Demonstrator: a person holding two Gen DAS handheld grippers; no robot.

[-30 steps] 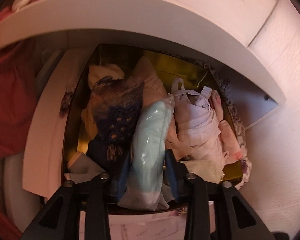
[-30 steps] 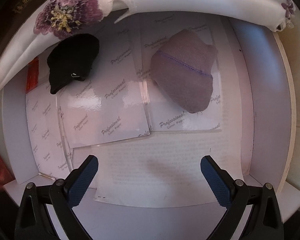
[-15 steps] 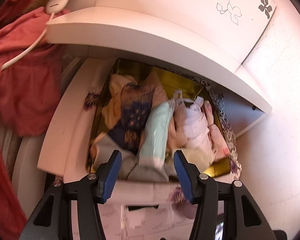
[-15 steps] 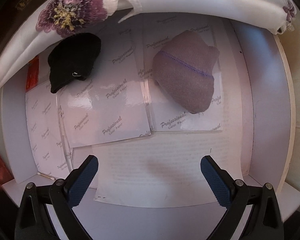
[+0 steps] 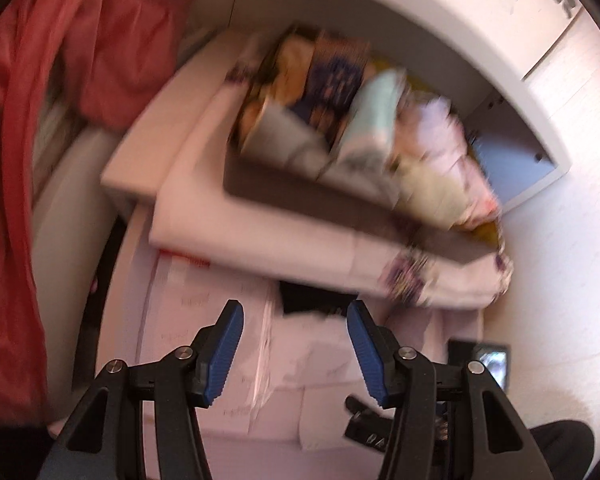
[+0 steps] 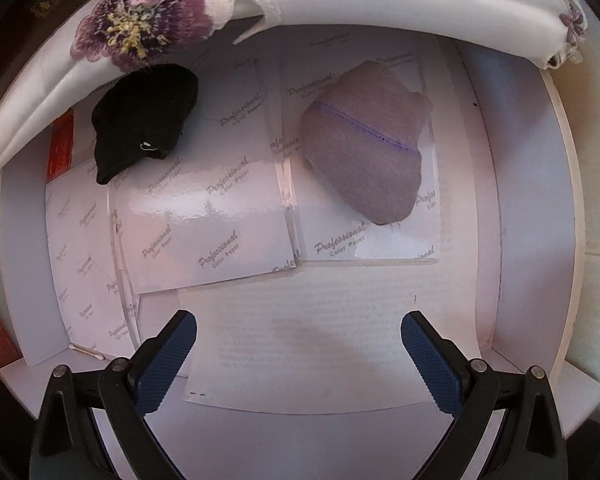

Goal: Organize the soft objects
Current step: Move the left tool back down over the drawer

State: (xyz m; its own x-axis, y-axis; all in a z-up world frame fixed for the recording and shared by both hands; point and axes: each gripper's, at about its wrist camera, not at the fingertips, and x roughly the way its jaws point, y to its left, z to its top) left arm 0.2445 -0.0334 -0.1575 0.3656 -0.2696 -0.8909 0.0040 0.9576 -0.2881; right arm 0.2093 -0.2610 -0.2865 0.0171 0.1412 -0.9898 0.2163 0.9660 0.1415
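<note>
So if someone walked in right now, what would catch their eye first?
Probably the box crammed with rolled soft items, sitting on the upper shelf in the left wrist view. Next, on the glossy paper sheets below, a black sock at upper left and a grey-purple sock at upper right. An embroidered purple flower on white cloth hangs just above the black sock.

— Left gripper (image 5: 294, 354)?
— Pulled back from the box of folded clothes (image 5: 352, 120); blue pads clamped on the pale green bundle (image 5: 374, 116) 1 second ago, now spread apart with nothing between them.
— Bundle?
— Left upright in the box, among the other pieces.
— New in the left wrist view?
— White sheets (image 5: 204, 320) and a black sock (image 5: 314, 298) under the flowered cloth edge (image 5: 408, 276), plus more red fabric (image 5: 32, 120); all blurred.
</note>
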